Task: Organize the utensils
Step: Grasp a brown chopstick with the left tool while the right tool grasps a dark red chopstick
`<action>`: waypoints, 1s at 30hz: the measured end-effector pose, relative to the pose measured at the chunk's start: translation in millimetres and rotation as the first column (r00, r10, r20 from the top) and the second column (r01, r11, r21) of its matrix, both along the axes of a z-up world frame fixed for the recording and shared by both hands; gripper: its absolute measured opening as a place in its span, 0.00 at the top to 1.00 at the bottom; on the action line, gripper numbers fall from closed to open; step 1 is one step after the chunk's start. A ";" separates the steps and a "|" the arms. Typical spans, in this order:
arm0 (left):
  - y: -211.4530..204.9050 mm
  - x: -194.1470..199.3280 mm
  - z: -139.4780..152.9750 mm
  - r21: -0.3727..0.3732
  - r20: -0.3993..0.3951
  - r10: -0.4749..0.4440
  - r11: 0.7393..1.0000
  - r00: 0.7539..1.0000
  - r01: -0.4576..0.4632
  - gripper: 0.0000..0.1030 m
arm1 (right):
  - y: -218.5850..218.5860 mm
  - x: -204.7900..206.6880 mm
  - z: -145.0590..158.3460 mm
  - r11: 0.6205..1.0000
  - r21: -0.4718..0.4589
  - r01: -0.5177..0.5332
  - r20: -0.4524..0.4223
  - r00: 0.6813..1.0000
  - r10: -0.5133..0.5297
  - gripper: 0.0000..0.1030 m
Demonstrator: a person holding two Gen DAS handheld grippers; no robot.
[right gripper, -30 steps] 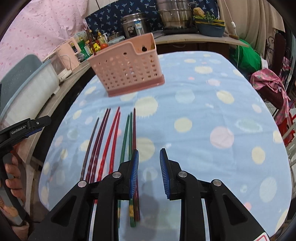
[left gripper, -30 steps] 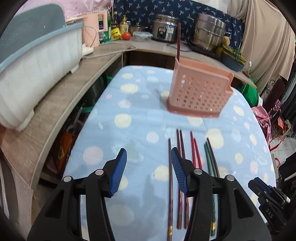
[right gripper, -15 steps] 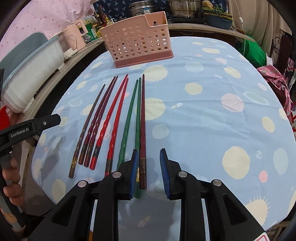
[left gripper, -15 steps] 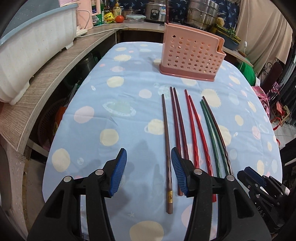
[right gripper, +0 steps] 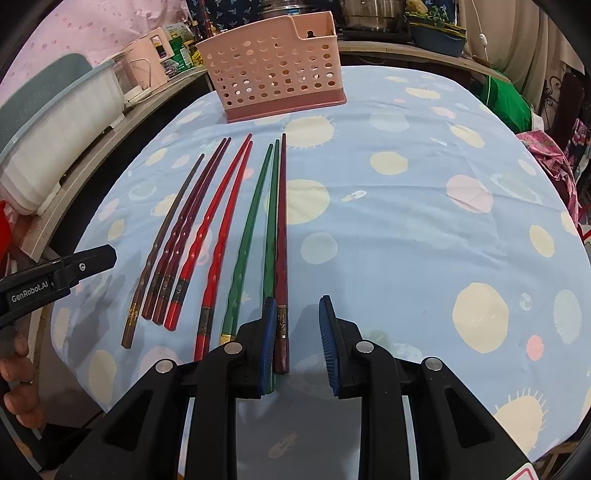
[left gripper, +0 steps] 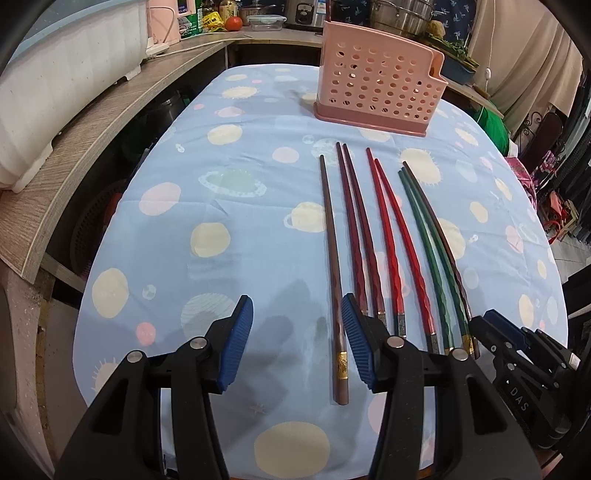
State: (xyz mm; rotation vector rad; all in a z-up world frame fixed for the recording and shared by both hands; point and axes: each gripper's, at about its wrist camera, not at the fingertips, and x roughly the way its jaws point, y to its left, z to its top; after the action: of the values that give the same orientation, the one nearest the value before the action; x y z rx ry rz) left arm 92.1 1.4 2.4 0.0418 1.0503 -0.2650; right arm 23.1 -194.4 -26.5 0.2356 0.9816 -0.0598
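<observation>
Several chopsticks lie side by side on the blue spotted tablecloth: a brown one (left gripper: 332, 258) at the left, a dark red pair (left gripper: 356, 229), a bright red pair (left gripper: 391, 240), a green pair (left gripper: 424, 251) and a dark maroon one (right gripper: 282, 240) at the right. A pink perforated utensil holder (left gripper: 376, 96) stands upright beyond their tips; it also shows in the right wrist view (right gripper: 273, 81). My left gripper (left gripper: 297, 343) is open and empty over the brown chopstick's near end. My right gripper (right gripper: 297, 343) is open and empty beside the maroon chopstick's handle end.
A wooden counter (left gripper: 110, 122) with a white bin (left gripper: 66, 74) runs along the left. Pots, bottles and a rice cooker (left gripper: 306, 14) stand at the back. The table's near edge is just under both grippers. Red fabric (right gripper: 546, 155) lies at the right.
Both grippers have drawn back toward the near table edge, from close to the holder to the chopsticks' handle ends. Both stayed open and empty. The chopsticks have not moved.
</observation>
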 end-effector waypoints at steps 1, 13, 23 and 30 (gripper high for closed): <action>0.3 -0.3 -0.8 0.000 -0.002 -0.002 1.000 1.000 0.002 0.54 | -1.1 0.1 -0.9 1.000 0.001 0.002 -0.003 1.000 -0.002 0.77; -4.9 -13.7 -11.9 0.001 -0.033 -0.037 0.999 0.999 0.037 0.53 | 2.4 -2.3 -2.4 0.998 -0.065 -0.002 -0.009 1.000 0.001 0.83; -8.9 -20.0 -23.5 0.011 -0.064 -0.058 0.998 0.996 0.058 0.53 | -3.8 -6.5 -2.7 0.998 -0.062 0.016 -0.009 1.000 -0.016 0.93; -7.7 -20.1 -31.6 0.018 -0.079 -0.055 0.998 0.995 0.057 0.54 | -4.9 -7.8 -2.7 0.999 -0.051 0.018 -0.010 1.000 -0.019 0.93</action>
State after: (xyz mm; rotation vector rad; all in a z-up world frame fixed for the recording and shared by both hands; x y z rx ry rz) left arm 72.0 -6.3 -29.2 0.0798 1.1311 -0.3088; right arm 15.3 -199.3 -29.3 0.1975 0.9869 -0.1031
